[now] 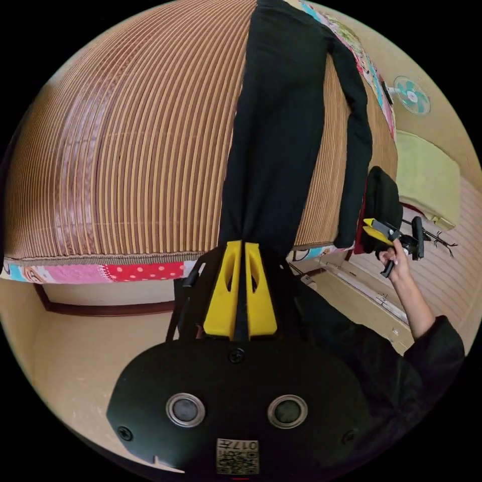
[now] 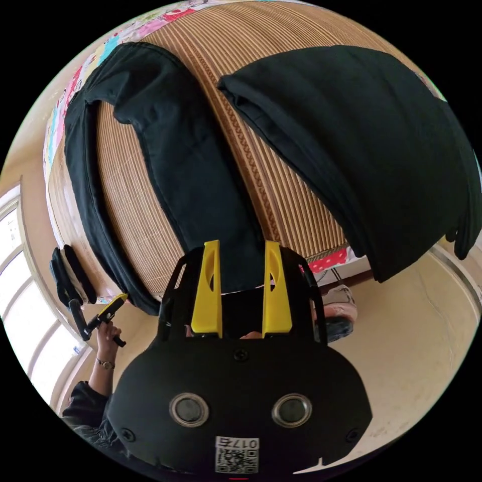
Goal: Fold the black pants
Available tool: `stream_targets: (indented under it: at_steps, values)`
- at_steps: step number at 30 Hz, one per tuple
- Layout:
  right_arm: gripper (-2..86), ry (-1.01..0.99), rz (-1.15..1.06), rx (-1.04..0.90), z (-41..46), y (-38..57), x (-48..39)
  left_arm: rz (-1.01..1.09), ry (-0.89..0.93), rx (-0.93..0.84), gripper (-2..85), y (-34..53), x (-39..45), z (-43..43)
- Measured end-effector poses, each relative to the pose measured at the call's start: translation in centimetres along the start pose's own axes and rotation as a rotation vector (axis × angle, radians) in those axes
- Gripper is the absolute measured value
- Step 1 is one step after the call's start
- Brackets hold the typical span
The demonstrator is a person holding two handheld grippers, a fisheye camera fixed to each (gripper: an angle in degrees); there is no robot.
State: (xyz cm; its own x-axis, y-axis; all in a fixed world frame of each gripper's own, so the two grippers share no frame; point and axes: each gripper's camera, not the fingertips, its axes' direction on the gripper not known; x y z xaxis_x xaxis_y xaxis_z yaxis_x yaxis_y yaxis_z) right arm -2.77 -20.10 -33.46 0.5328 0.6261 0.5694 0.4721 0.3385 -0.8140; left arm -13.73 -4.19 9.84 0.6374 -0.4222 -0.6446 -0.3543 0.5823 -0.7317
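The black pants (image 1: pixel 281 125) lie on a bamboo mat (image 1: pixel 140 150) on a bed, waist at the far side and both legs running to the near edge. My left gripper (image 1: pixel 240 245) is shut on the hem of one leg at the mat's edge. It also appears at the left of the right gripper view, as the left gripper (image 2: pixel 113 306) held in a hand at that leg's end. My right gripper (image 2: pixel 241 246) is open, its yellow jaws standing on either side of the other leg's hem (image 2: pixel 231 261). From the left gripper's camera, the right gripper (image 1: pixel 376 228) hangs beside that leg's end.
A second folded black garment (image 2: pixel 361 150) lies on the mat to the right and hangs over the bed edge. A patchwork sheet (image 1: pixel 140 272) borders the bed above a beige floor (image 1: pixel 75 351). A fan (image 1: pixel 411 95), a yellow-green cushion (image 1: pixel 427 175) and a window (image 2: pixel 20 281) stand around.
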Motion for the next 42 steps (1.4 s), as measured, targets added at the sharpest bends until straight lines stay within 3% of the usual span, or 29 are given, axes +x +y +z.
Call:
stream_targets:
  at_steps: [2, 5, 8, 10, 13, 19, 23, 26, 29, 37, 42]
  values:
    - [12.7, -0.036, 0.002, -0.008, 0.2, -0.5, 2.4, -0.006, 0.123, 0.075, 0.2, 1.8, -0.5, -2.6]
    - [12.6, -0.073, -0.012, -0.043, 1.1, -0.9, 5.6, -0.131, 0.061, 0.105, -0.1, 4.3, -2.4, -5.0]
    - [6.8, -0.067, -0.138, -0.069, 0.3, 0.1, 7.3, -0.263, -0.017, 0.073, 0.8, 6.3, -3.3, -6.7]
    - [4.1, -0.094, -0.228, -0.148, -0.8, 2.1, 9.0, -0.277, -0.013, 0.131, 5.5, 7.8, -2.0, -8.6]
    - [3.5, -0.118, -0.298, -0.044, -5.2, 6.5, 11.5, -0.160, 0.030, 0.154, 9.4, 7.5, 3.4, -10.9]
    - [3.3, -0.195, -0.540, 0.028, -13.1, 12.4, 11.2, 0.278, -0.031, 0.070, 14.7, 2.8, 22.4, -11.2]
    - [3.5, -0.322, -0.740, -0.027, -15.6, 13.1, 10.5, 0.395, -0.228, -0.058, 13.2, 0.7, 29.4, -7.5]
    - [3.8, -0.305, -0.839, -0.267, -14.0, 10.2, 12.3, 0.359, -0.260, -0.117, 5.9, 1.2, 28.5, -5.4]
    - [4.7, -0.305, -0.834, -0.497, -13.5, 3.6, 15.5, 0.314, -0.177, -0.024, 4.4, 2.7, 26.6, -7.7]
    - [14.1, -0.426, -0.555, -0.036, -20.2, -24.8, 12.0, 0.146, 0.124, 0.085, 3.7, 4.3, 21.0, -13.7]
    - [12.5, -0.574, -0.253, 0.158, -17.9, -32.2, 9.9, 0.116, 0.311, 0.141, 3.1, 5.4, 18.0, -19.1]
